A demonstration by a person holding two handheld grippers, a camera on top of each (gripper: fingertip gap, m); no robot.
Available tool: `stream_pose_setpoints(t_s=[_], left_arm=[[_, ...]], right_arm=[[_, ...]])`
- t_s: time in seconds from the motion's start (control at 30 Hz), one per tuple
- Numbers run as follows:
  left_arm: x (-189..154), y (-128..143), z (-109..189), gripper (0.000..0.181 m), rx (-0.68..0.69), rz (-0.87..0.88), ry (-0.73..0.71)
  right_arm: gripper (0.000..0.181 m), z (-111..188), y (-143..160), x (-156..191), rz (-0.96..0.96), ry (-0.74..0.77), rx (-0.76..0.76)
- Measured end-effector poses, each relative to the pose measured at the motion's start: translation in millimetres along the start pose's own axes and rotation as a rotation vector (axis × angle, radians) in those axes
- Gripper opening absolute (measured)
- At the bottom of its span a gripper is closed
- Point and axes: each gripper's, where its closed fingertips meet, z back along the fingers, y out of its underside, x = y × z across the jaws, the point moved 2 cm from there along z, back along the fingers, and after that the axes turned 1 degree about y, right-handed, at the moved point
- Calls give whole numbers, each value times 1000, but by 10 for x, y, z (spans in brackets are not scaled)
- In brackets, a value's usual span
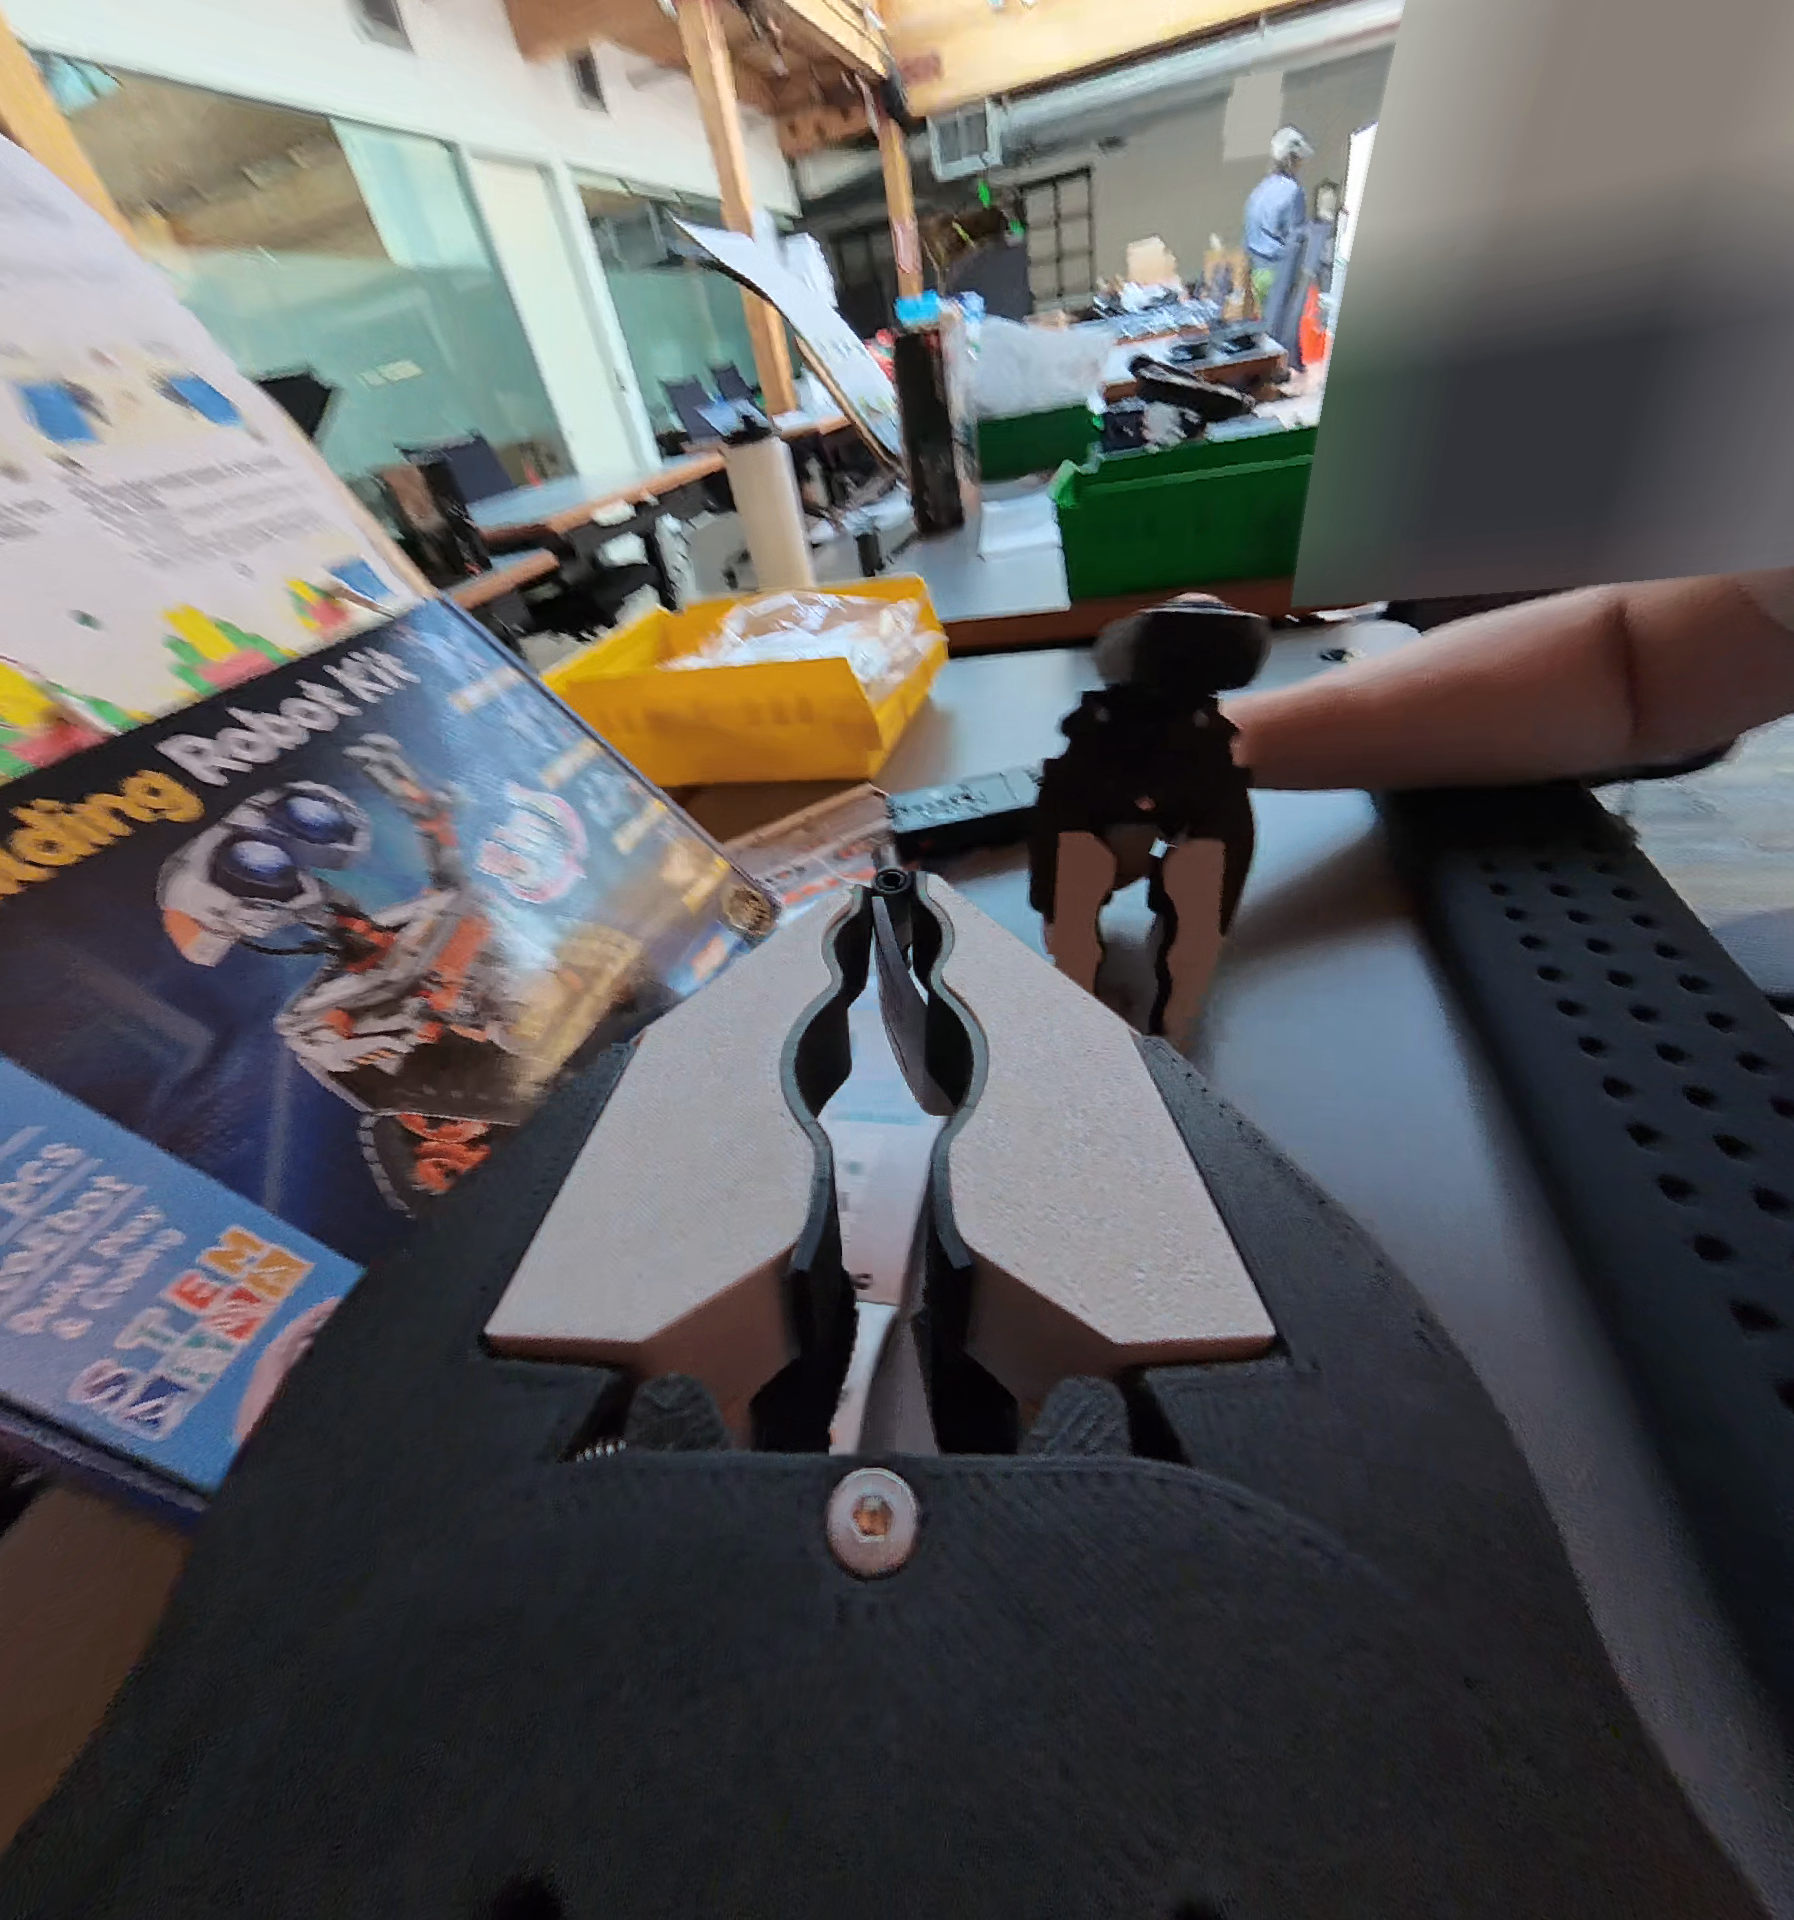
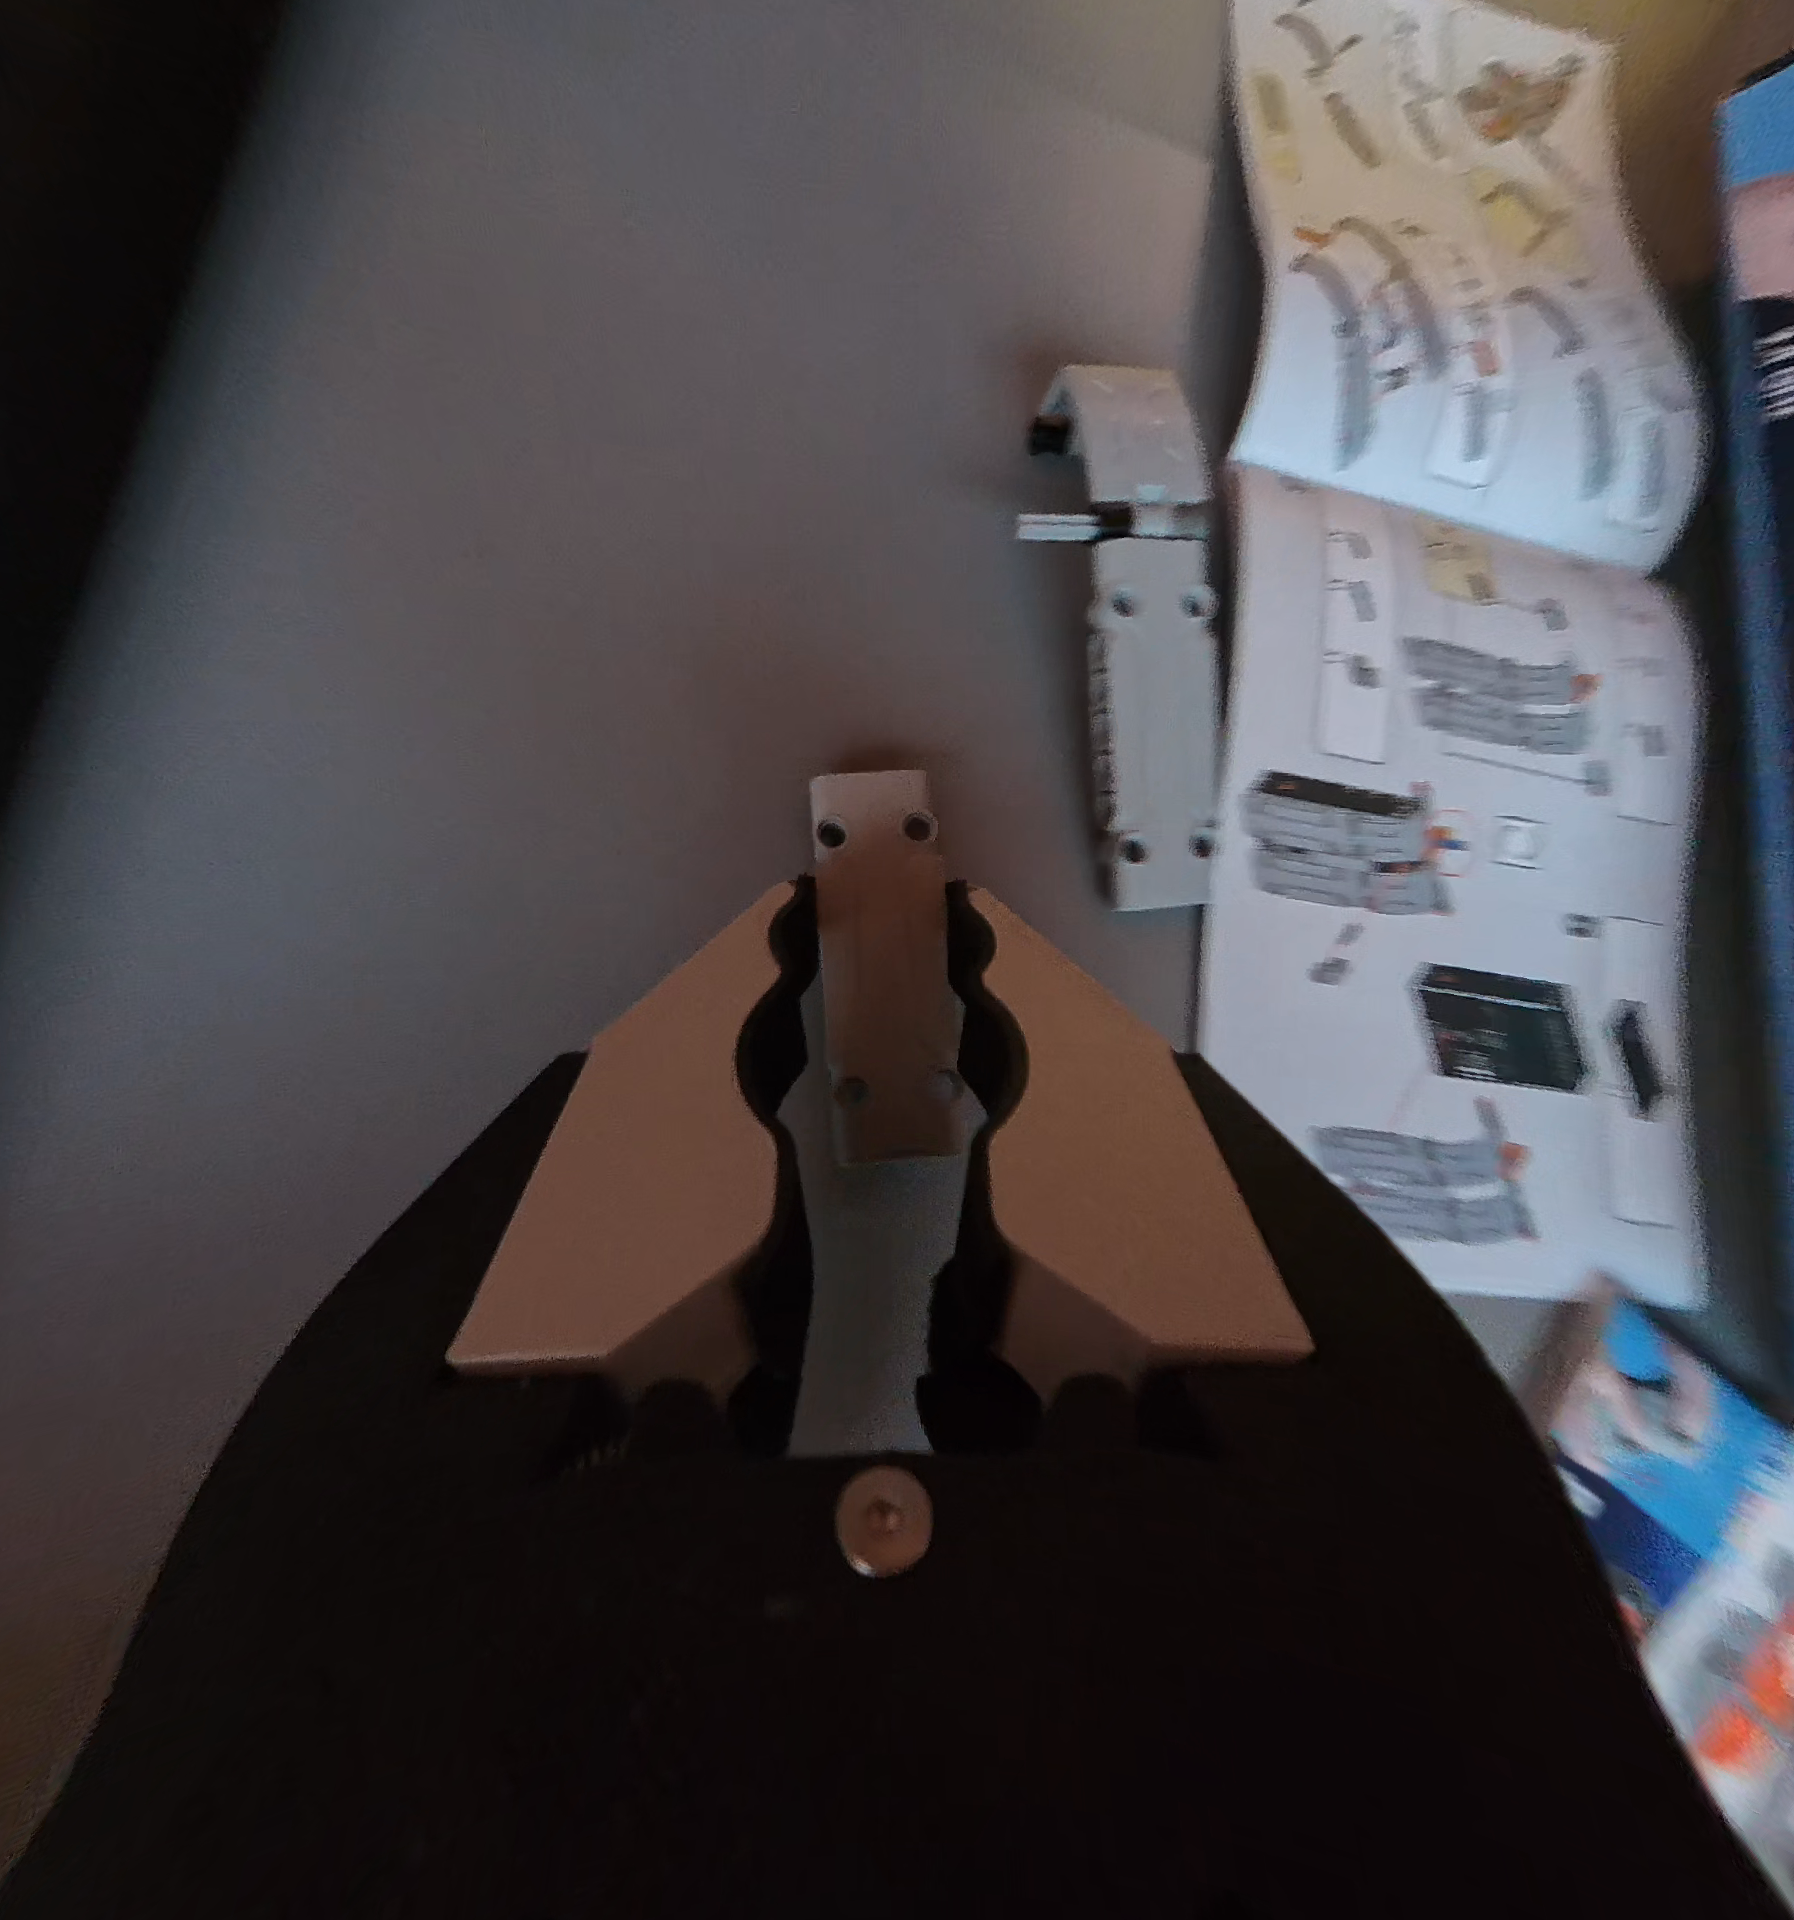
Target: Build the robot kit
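Note:
My left gripper (image 1: 895, 894) is shut on a small black pin-like part (image 1: 903, 987) that stands between its fingertips, held above the grey table (image 1: 1319, 1039). My right gripper (image 2: 877, 894) is shut on a white flat building piece (image 2: 877, 966) with four pin holes, held over the table (image 2: 560, 520). The right gripper also shows farther off in the left wrist view (image 1: 1142, 935), with a person's forearm (image 1: 1547, 675) behind it. A white assembled arm piece (image 2: 1147, 644) lies on the table to the right of my right gripper, beside an open instruction booklet (image 2: 1444, 779).
A blue robot kit box (image 1: 280, 914) stands close on the left, the booklet (image 1: 93, 416) rising behind it. A yellow bin (image 1: 768, 686) and green bins (image 1: 1184, 509) sit farther back. A black perforated chair back (image 1: 1651, 1091) is at the right. The left gripper's tips are roughly 25 cm from the right gripper's.

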Motion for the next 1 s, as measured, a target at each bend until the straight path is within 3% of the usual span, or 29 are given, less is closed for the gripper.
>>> stream_pose_setpoints(t_s=[0.07,0.2,0.3,0.43,0.53,0.67,0.73,0.87,1.0], left_arm=[[118,-51,78,5,-37,-19,-84],[260,-254,235,4,-167,-59,-215],[326,-331,289,4,-206,-97,-300],[372,-175,185,4,-126,-125,-326],[368,-99,97,4,-108,-110,-302],[365,18,15,5,-31,-146,-304],[356,68,-32,5,9,-178,-306],[319,100,-116,5,32,-214,-297],[350,215,-124,5,138,-293,-331]], right_arm=[[23,176,-127,-188,12,133,-74],[23,805,-347,-588,-169,375,-364],[23,1264,-476,-827,-350,445,-591],[23,1768,-963,-1016,-621,403,-987],[23,1555,-1196,-1000,-748,275,-1096],[23,797,-1093,-888,-812,157,-922],[23,593,-953,-886,-853,123,-886],[23,490,-760,-972,-866,121,-849],[23,400,-710,-945,-766,155,-751]])
